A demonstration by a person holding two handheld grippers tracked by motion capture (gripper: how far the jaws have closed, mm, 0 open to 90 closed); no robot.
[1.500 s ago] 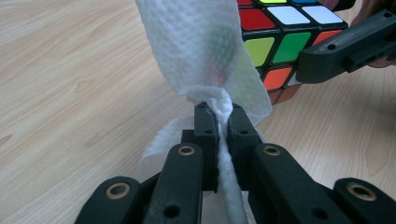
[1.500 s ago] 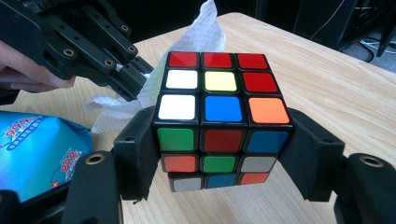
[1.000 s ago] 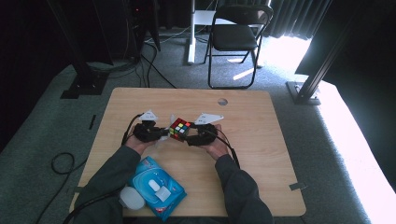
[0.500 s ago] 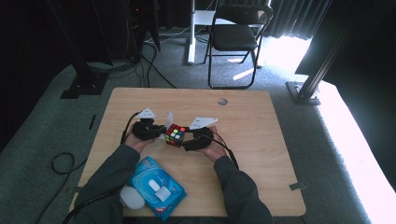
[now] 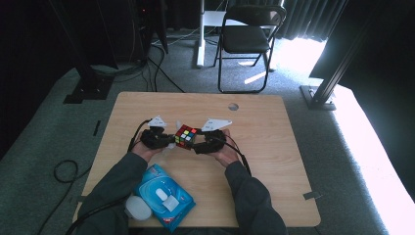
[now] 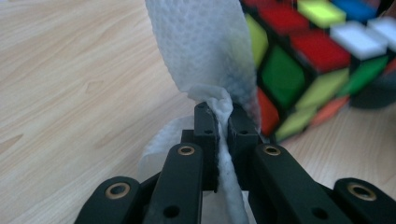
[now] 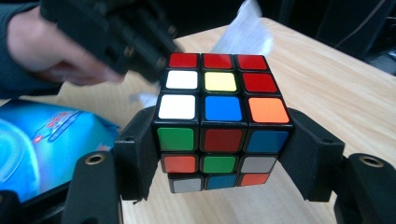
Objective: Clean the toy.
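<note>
While the right gripper [image 7: 219,154] has its two black jaws pressed against the opposite sides of the puzzle cube [image 7: 219,116], the cube sits between them with its top face turned up, showing red, white, yellow, blue and orange squares. The jaws are opened just as wide as the cube and they clamp it, a little above the wooden table [image 5: 274,147]. The left gripper [image 6: 223,122] has its jaws nearly together, with only a thin gap, and in this gap it pinches a white wipe [image 6: 205,51]. The wipe stands up from the jaw tips and lies against the side of the cube [image 6: 299,60], touching the green and yellow squares there. In the high view the cube [image 5: 185,136] is near the middle of the table, between the left gripper [image 5: 169,140] and the right gripper [image 5: 198,145], which come to it from both sides. A blue pack of wipes [image 5: 164,191] lies nearer the person than the cube, close to the left sleeve.
</note>
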